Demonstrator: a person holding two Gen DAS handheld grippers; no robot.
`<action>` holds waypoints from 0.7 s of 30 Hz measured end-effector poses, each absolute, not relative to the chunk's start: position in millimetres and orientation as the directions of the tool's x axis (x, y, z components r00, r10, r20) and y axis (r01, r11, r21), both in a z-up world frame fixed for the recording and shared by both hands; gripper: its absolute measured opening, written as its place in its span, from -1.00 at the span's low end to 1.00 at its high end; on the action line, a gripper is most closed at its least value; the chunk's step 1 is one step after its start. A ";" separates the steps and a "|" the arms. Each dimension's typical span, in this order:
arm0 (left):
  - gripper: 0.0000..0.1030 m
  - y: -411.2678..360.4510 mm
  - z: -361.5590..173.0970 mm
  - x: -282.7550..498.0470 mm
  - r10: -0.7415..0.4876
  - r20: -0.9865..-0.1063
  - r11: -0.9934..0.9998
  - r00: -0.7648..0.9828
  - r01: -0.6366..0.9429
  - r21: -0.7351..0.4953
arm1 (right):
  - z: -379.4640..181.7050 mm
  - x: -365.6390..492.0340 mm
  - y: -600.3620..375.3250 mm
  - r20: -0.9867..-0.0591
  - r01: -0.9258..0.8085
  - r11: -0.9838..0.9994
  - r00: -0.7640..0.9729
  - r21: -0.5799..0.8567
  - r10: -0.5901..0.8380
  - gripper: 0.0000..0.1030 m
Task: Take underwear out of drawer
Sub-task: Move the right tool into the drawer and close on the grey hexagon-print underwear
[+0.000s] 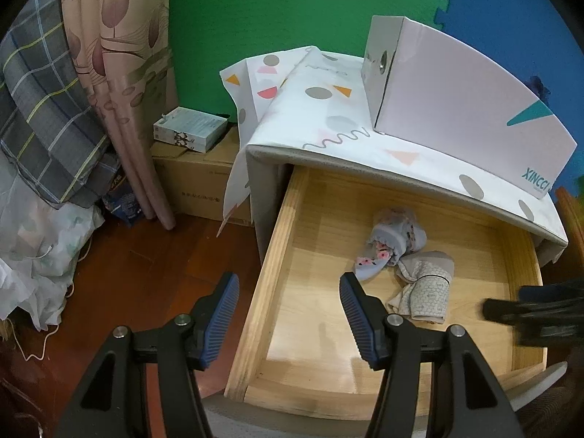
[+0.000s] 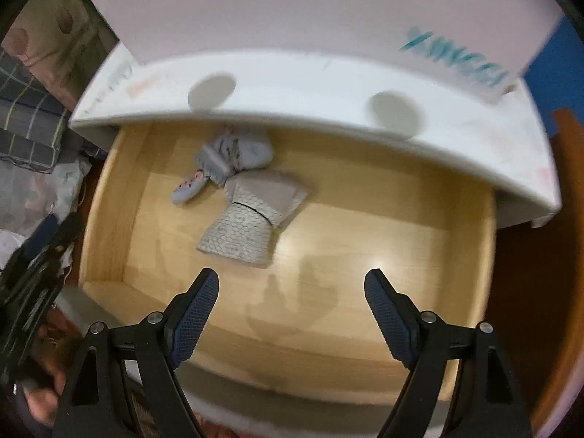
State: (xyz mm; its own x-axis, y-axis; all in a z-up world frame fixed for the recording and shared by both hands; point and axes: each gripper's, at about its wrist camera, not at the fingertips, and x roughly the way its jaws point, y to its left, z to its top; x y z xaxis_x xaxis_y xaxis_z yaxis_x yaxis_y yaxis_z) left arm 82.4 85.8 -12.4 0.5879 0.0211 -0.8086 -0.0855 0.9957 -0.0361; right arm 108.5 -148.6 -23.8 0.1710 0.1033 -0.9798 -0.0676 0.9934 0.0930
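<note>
Drawer pulled open, giving access; underwear lies mid-floor. Right gripper poised above, jaws spread and empty; left gripper idle beside, also agape

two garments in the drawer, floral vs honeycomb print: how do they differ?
Floral piece is blue-grey with pink flowers; honeycomb piece is beige-white with a hex print. Floral sits nearer the drawer's back, partly under the cabinet top; honeycomb lies nearer the front. Floral is bunched; honeycomb is folded flatter. Both lie in the open drawer, ungripped.
</note>
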 end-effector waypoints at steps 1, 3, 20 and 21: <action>0.14 85.9 -12.4 82.4 0.020 -0.809 0.996 0.588 -0.086 -0.038 | -31.3 111.6 -142.2 -0.981 -0.065 0.994 0.166 0.091 0.100 0.55; 0.14 86.0 -12.4 82.0 0.017 -0.810 0.995 0.586 -0.089 -0.044 | -43.9 117.7 -131.1 -0.981 -0.055 0.994 0.165 0.095 0.103 0.55; 0.14 94.2 -11.8 83.4 -0.019 -0.811 0.990 0.585 -0.104 -0.098 | -93.0 159.2 -84.2 -0.990 -0.069 0.994 0.124 -0.079 -0.070 0.55; 0.14 94.7 -11.9 83.8 -0.020 -0.811 0.990 0.585 -0.104 -0.099 | -95.9 160.3 -82.8 -0.991 -0.076 0.994 0.118 -0.079 -0.070 0.55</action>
